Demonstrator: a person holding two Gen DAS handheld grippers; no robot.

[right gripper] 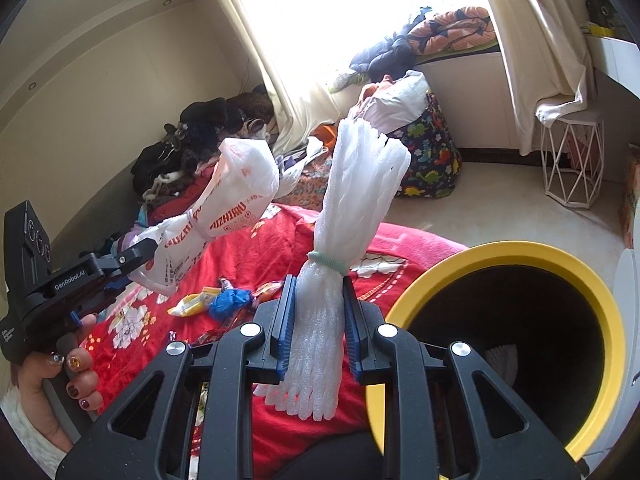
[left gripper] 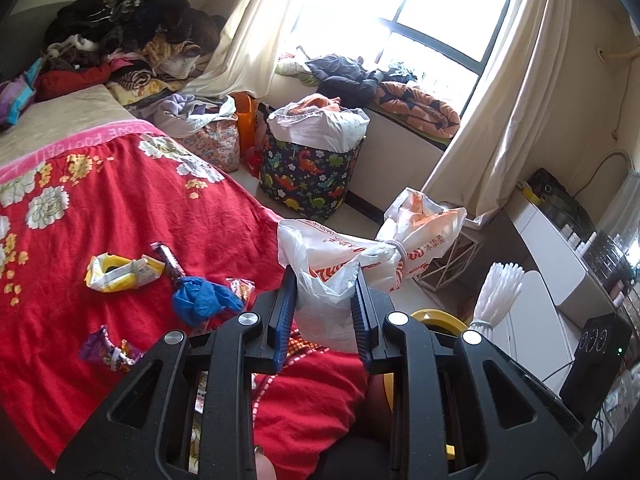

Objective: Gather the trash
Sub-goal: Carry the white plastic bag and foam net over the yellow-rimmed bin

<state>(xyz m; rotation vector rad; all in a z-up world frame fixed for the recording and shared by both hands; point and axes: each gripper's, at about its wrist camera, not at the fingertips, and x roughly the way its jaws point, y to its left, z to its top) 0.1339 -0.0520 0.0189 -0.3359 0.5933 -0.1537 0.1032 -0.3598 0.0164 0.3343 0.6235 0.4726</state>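
My left gripper (left gripper: pixel 326 276) is shut on a white plastic bag (left gripper: pixel 360 264) with red print, tied with a band, held above the red bedspread (left gripper: pixel 120 208); the bag also shows in the right wrist view (right gripper: pixel 224 204). My right gripper (right gripper: pixel 318 284) is shut on a bundle of white foam netting (right gripper: pixel 356 204) bound by a green band, just left of the yellow-rimmed trash bin (right gripper: pixel 520 320). On the bedspread lie a yellow-white wrapper (left gripper: pixel 120 274), a crumpled blue glove (left gripper: pixel 204 300), a dark snack bar wrapper (left gripper: pixel 170 260) and a purple wrapper (left gripper: pixel 108 350).
A dinosaur-print basket (left gripper: pixel 312 168) stuffed with bags stands on the floor by the window ledge. A clothes pile (left gripper: pixel 128 36) fills the far bed end. A white wire stool (right gripper: pixel 572 160) stands under the curtain. A desk with a speaker (left gripper: pixel 596 356) is at right.
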